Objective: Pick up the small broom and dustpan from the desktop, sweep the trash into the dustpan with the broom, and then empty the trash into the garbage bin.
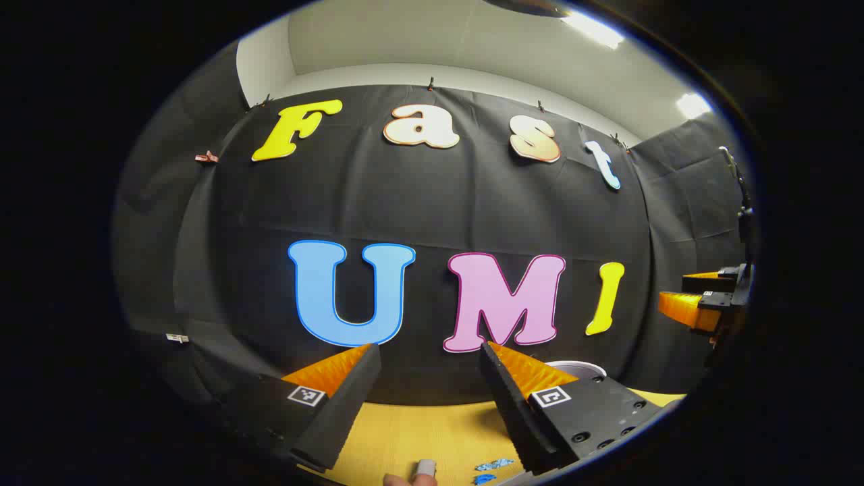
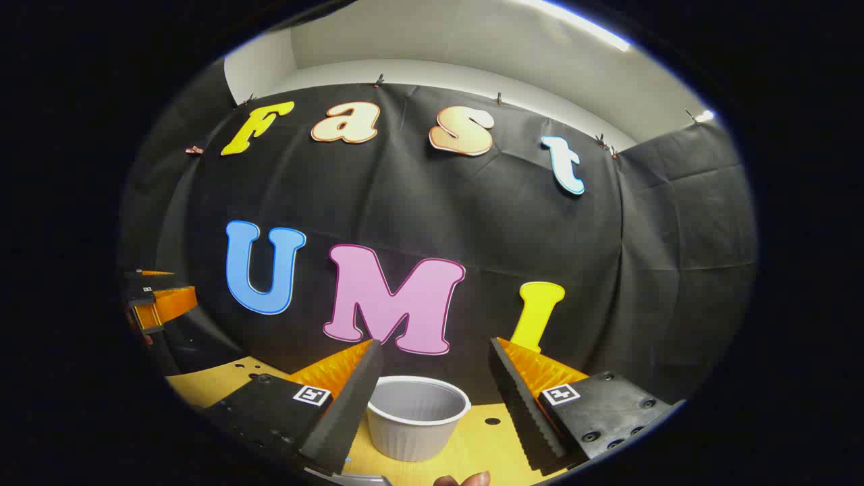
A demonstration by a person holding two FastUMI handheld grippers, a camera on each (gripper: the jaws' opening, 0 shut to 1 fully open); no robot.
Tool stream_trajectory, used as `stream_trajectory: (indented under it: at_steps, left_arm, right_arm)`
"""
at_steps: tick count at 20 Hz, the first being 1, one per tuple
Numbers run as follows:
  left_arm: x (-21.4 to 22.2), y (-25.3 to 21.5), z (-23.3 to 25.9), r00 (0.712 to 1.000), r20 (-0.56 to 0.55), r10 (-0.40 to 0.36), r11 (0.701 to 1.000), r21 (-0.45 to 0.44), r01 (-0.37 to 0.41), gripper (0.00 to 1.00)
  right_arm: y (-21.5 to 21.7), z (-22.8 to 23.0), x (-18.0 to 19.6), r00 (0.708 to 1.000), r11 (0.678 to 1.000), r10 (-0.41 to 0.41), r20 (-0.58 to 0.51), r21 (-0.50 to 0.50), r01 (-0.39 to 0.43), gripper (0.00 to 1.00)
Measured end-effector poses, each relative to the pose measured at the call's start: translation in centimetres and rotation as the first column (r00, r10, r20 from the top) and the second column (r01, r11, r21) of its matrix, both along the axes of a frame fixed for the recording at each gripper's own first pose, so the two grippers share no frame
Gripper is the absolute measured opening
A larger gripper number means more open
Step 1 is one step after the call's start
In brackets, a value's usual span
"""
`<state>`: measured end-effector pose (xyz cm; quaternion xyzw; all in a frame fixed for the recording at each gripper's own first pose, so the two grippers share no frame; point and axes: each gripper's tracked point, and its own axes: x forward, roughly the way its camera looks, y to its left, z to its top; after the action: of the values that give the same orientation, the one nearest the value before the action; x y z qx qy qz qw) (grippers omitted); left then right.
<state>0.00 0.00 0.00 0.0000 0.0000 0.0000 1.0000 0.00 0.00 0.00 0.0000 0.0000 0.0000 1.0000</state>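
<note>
1. Your light comes from ceiling strips [image 1: 594, 28] overhead; they blow out to white glare in the left gripper view.
2. The booth stays fairly dim, while the yellow worktop [image 2: 472, 442] reads bright and evenly lit.
3. You get strong fisheye bending: straight wall edges curve toward the rim.
4. Sharpness falls off at the edges, and detail there goes dark and soft.

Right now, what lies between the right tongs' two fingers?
In the right gripper view, a white ribbed bowl stands on the yellow desktop between the open right tongs, untouched.
</note>
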Motion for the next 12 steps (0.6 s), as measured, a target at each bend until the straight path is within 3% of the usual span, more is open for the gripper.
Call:
stream_trajectory:
  at_steps: [12]
  left_arm:
    - [0.3, 1.8, -0.6, 1.000, -0.022, 0.013, 1.000, 0.012, -0.013, 0.95]
  right_arm:
    - [1.7, -0.2, 0.4, 1.000, 1.000, 0.019, -0.004, -0.018, -0.019, 0.97]
